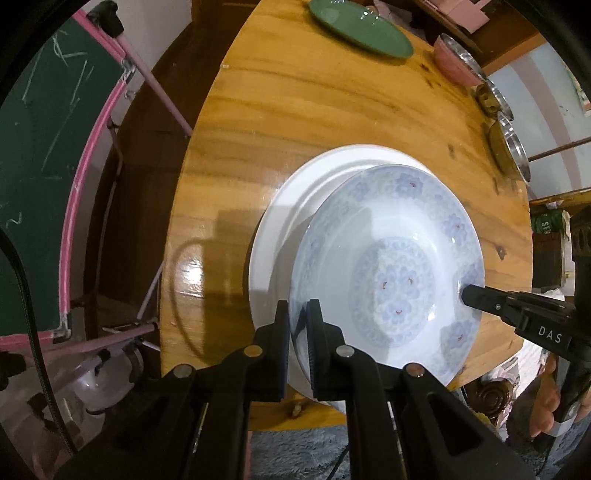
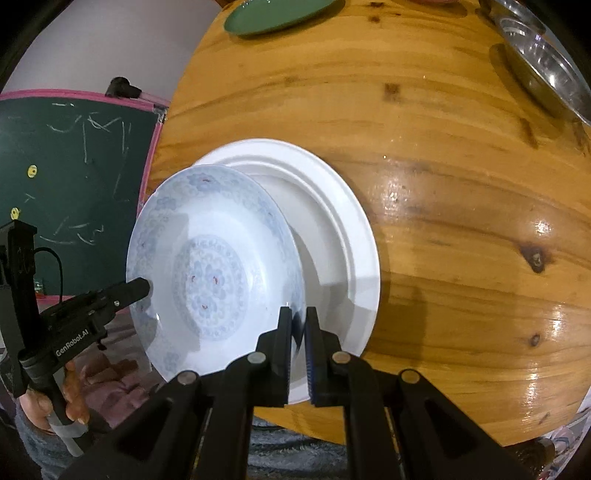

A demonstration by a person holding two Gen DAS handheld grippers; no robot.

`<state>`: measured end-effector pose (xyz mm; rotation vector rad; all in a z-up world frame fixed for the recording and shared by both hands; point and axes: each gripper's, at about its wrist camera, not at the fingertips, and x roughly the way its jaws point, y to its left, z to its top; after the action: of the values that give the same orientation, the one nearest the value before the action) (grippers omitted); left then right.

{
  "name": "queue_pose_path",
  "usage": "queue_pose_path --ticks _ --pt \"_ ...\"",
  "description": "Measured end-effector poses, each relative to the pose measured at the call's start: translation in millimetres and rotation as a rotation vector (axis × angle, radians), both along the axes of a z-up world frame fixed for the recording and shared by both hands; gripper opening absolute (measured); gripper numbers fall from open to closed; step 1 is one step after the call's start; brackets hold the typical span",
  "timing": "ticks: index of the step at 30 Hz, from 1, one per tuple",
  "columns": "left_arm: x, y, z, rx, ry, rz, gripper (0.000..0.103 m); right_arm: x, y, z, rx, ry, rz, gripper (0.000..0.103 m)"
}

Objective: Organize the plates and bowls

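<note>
1. Down at the near edge, the left gripper [image 1: 298, 314] is clamped narrow on the rim of the blue-patterned plate [image 1: 388, 266], its two black fingers squeezing the rim between them.
2. Likewise the right gripper [image 2: 298, 319] pinches the opposite rim of the same blue-patterned plate [image 2: 214, 266], jaws nearly together with only the thin porcelain edge between.
3. Each wrist view shows the other tool: the right gripper's tip [image 1: 471, 295] reaches in from the right side in the left view, and the left gripper's tip [image 2: 140, 288] comes in from the left side in the right view, both meeting the plate's rim.
4. A person's hand [image 2: 72, 402] wraps the handle of the left tool; fingers of the other hand [image 1: 546, 410] show at the right tool's handle.
5. So the patterned plate is held between both tools, tilted, over a plain white plate [image 1: 295, 206] that lies flat on the round wooden table [image 1: 295, 110]; whether the two plates touch I cannot tell.
6. Farther across the table lies a green plate [image 1: 360, 27], well apart from the white one.
7. Along the far right edge stand a pink bowl [image 1: 456, 61] and shiny metal dishes [image 1: 513, 144].
8. Beside the table, off its left edge, stands a green chalkboard [image 2: 74, 166] with a pink frame, scribbled with chalk.
</note>
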<state>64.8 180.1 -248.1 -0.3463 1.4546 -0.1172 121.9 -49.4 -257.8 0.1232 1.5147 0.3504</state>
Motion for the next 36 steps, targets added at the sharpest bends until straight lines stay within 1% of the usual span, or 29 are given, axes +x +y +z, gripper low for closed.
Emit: queue_pose_path --ticks 3,13,21,28,33,34,35,36 --pt "-1.9 -3.1 -9.5 -0.008 0.009 -0.001 0.006 -1.7 -4.5 -6.3 -0.011 0.003 -0.003 0.006" --pt "5.1 -6.8 -21.4 -0.01 0.027 -0.015 0.006 4.5 -5.1 -20.9 -0.034 0.017 -0.013 0.006" --pt "7.9 -7.9 -22.6 -0.011 0.025 -0.019 0.006 3.2 -3.9 -20.5 -0.034 0.001 -0.013 0.006" --pt "11.1 -8.4 -21.2 0.005 0.02 -0.032 0.007 0.9 2.0 -19.2 -0.06 -0.038 0.003 0.007" --pt "9.9 -5.9 -20.5 -0.003 0.008 -0.044 0.007 2.9 1.6 -19.9 -0.062 -0.032 0.012 0.008" --pt "9.5 -6.7 -20.3 0.001 0.005 -0.052 0.009 3.1 2.6 -19.7 -0.065 -0.033 0.017 0.008" --pt "9.2 -8.0 -20.1 0.001 0.002 -0.056 0.015 3.2 3.3 -19.2 -0.07 -0.035 0.021 0.008" --pt "9.2 -8.6 -19.4 -0.002 -0.005 -0.058 0.019 3.2 3.3 -18.6 -0.073 -0.037 0.023 0.008"
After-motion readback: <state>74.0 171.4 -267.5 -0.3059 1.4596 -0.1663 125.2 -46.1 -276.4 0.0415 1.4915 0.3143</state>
